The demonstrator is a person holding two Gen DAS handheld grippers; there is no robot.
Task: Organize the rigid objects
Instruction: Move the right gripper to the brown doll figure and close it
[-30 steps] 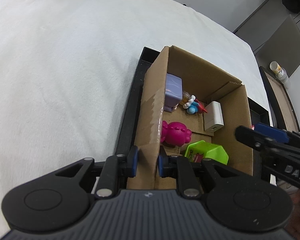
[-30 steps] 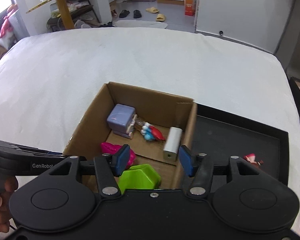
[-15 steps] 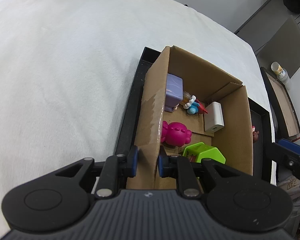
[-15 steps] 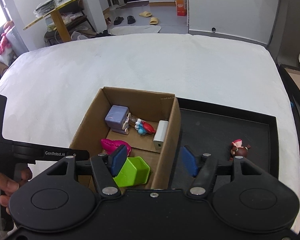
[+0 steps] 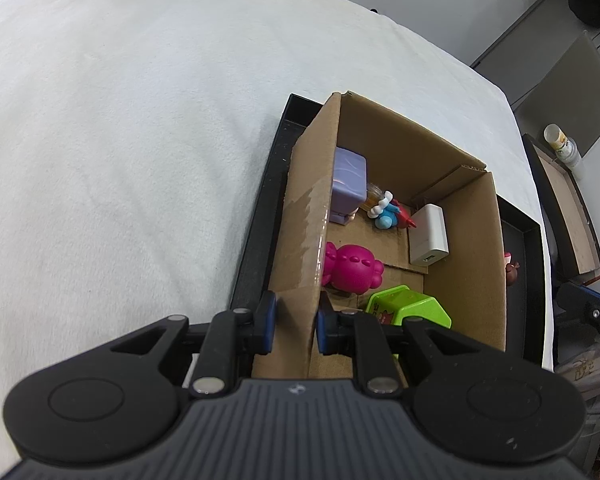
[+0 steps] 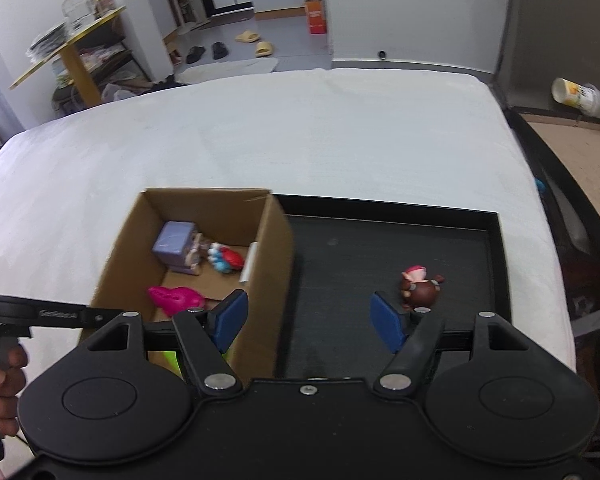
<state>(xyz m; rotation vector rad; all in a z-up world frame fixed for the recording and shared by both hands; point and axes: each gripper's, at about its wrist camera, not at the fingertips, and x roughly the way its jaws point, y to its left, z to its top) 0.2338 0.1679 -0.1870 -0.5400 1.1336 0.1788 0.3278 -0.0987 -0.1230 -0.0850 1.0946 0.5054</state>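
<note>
A cardboard box (image 5: 474, 240) (image 6: 274, 248) stands on a black tray (image 6: 380, 248) (image 5: 260, 220) on the white-covered table. It holds a purple cube (image 5: 348, 184), a blue and red figure (image 5: 390, 216), a white charger (image 5: 430, 234), a magenta toy (image 5: 354, 270) and a green container (image 5: 410, 312). My left gripper (image 5: 296, 320) is shut on the box's left wall. My right gripper (image 6: 306, 322) is open and empty, above the tray to the right of the box. A small brown and pink figure (image 6: 418, 286) (image 5: 511, 269) lies on the tray by its right finger.
A second tray with a brown bottom (image 6: 580, 160) sits off the table's right side, with a paper cup (image 6: 576, 94) beside it. A yellow shelf (image 6: 72, 52) and slippers (image 6: 256, 42) are in the room beyond.
My right gripper has moved right, from over the box to over the tray, and its jaws have opened wider. My left gripper has kept its hold on the box wall.
</note>
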